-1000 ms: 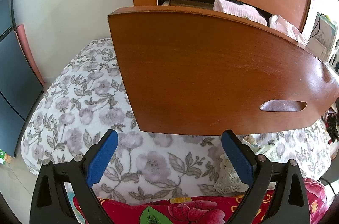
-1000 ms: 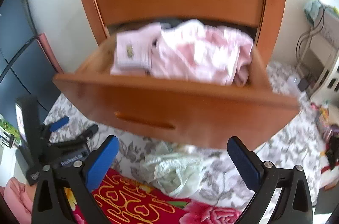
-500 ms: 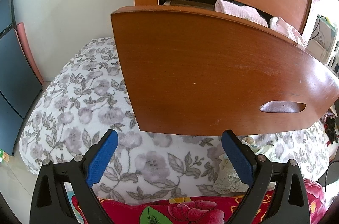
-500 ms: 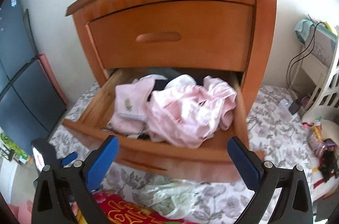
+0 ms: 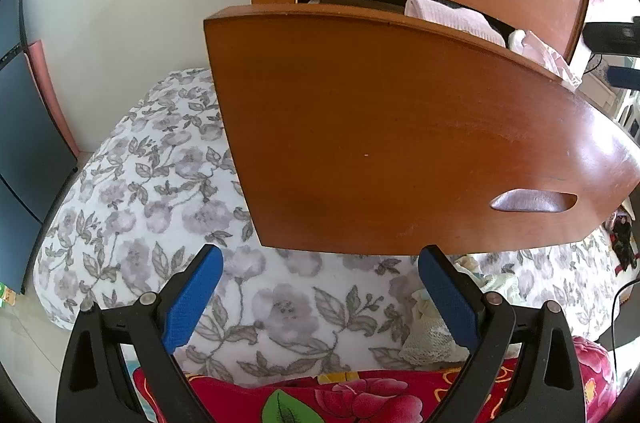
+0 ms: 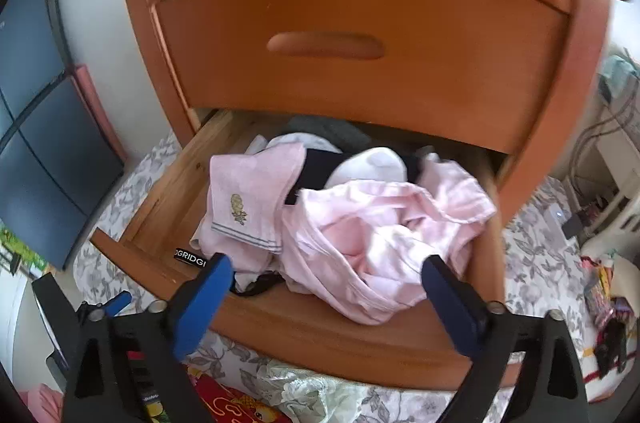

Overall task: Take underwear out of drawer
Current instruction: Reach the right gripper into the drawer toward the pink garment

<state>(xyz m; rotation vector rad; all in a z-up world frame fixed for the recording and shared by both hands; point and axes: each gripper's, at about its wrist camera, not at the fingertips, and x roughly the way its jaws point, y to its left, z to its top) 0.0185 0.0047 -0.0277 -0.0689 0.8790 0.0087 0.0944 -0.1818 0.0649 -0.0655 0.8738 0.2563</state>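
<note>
The right gripper (image 6: 326,279), jaws wide but just closing a little, hovers over the pink underwear (image 6: 384,235) in the open drawer (image 6: 320,339); nothing is gripped. The left gripper (image 5: 320,277) stands wide and empty below the drawer front.

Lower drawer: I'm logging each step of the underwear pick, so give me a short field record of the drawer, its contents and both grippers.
lower drawer: pulled out
upper drawer: closed
contents: crumpled pink garment at right, folded pink cloth with a gold emblem at left, white and dark items behind
right gripper: jaws apart, just closing a little, above the pink garment, nothing held
left gripper: jaws apart, empty, below the drawer front
</note>
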